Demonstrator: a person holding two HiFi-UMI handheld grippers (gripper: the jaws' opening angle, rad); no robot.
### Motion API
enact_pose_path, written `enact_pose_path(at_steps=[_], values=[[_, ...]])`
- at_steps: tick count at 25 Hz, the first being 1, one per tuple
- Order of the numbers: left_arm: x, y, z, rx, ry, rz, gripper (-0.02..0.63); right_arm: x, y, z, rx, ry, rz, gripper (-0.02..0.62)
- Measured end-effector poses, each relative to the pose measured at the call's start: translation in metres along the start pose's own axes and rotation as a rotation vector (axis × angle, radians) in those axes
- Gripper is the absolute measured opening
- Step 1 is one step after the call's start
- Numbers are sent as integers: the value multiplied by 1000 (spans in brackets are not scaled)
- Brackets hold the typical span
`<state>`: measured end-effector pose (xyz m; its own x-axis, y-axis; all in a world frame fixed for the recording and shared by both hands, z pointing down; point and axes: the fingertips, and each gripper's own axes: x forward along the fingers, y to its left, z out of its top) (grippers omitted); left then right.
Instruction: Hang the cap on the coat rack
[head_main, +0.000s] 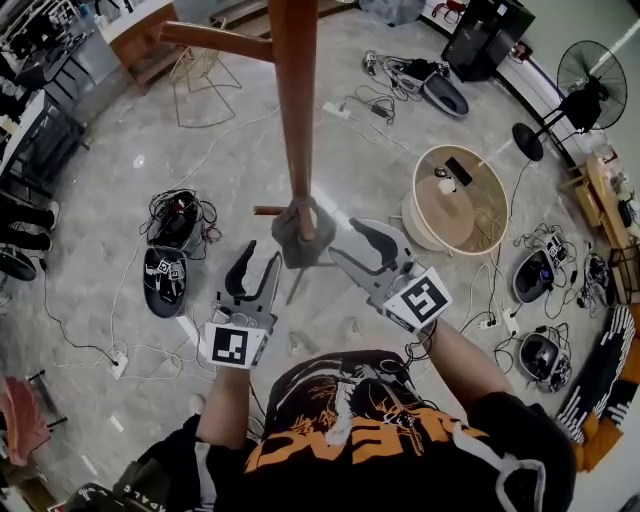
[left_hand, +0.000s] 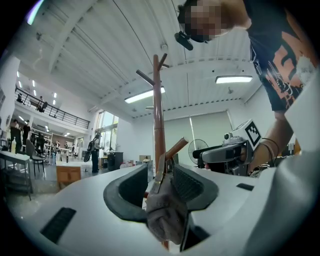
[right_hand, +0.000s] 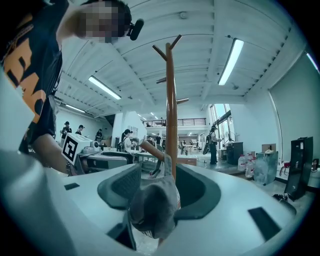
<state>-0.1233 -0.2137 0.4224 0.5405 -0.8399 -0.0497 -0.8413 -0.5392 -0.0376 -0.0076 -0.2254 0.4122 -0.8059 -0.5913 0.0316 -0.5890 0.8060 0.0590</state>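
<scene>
The person's black shirt with orange print (head_main: 340, 440) fills the near edge of the head view, and both forearms reach away from it toward the wooden coat rack (head_main: 295, 100). The grey cap (head_main: 300, 235) hangs against the upright pole, its back strap looped over a short low peg (head_main: 267, 211) that sticks out to the left, its crown drooping below. The left tongs (head_main: 263, 250) sit just near-left of the cap and the right tongs (head_main: 342, 238) just near-right, both aimed inward at it, so the cap lies ahead of and between the two. Each gripper view shows its tongs spread wide with the cap in the gap, the pads not pressing on it; neither has hold of anything. The hanging looks done, and a clear retreat would run straight back along each tool's own line, away from the pole. Neither hand is plainly the nearer.
</scene>
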Motion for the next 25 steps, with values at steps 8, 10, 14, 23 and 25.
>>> enact_pose_path(at_steps=[8,10,14,23,25], values=[[-1,-8,49,-28,-31,-3,163,-6,7,39,-23,-39,13,173],[-1,-7,59,-25,-29,3,140,-6,8,47,-25,-46,19,169],[-2,-6,71,-26,-31,13,86,-6,7,60,-17,-62,31,167],[-7,-6,71,6,18,21,23,-13,6,74,-38,-57,-4,14],[-5,-6,72,5,33,24,23,-14,5,76,-33,-61,-3,14]])
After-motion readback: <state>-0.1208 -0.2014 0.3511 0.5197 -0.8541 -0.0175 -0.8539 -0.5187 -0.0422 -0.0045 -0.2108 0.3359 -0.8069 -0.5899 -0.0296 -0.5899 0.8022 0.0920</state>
